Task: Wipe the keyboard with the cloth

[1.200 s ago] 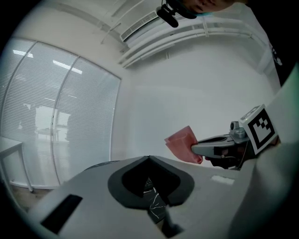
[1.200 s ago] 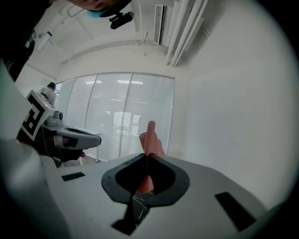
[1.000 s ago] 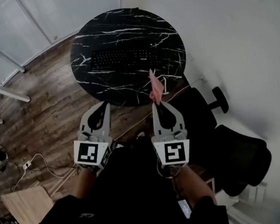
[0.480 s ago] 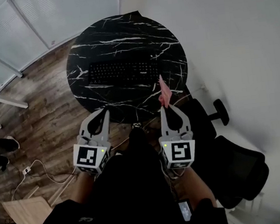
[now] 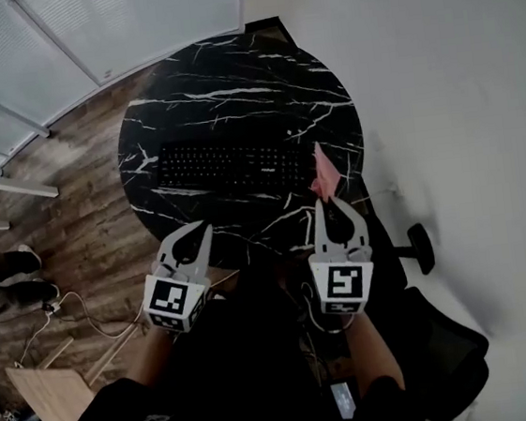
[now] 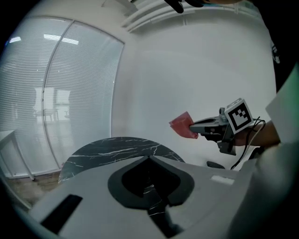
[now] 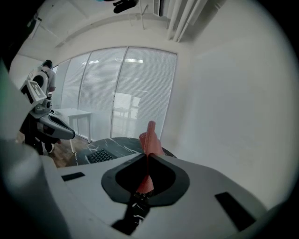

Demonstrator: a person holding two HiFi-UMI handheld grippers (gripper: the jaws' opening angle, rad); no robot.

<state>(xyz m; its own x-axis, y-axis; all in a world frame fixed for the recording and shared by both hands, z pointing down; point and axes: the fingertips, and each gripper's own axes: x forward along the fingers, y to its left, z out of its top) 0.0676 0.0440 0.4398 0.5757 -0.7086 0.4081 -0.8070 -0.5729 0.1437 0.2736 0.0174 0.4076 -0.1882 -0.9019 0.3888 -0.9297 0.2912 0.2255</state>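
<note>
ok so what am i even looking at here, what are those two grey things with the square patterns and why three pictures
There is no robot here. A person holds two grey hand-held grippers, each with two jaws and a cube of square markers. The head view comes from a camera on the person's head, looking steeply down. The other two views come from cameras riding on each gripper, looking along its jaws. Ahead stands a round black marble-patterned table with a black keyboard lying on it. The right gripper is shut on a small pink-red cloth, held up in the air, not on the keyboard. The left gripper is shut with nothing in it.
</note>
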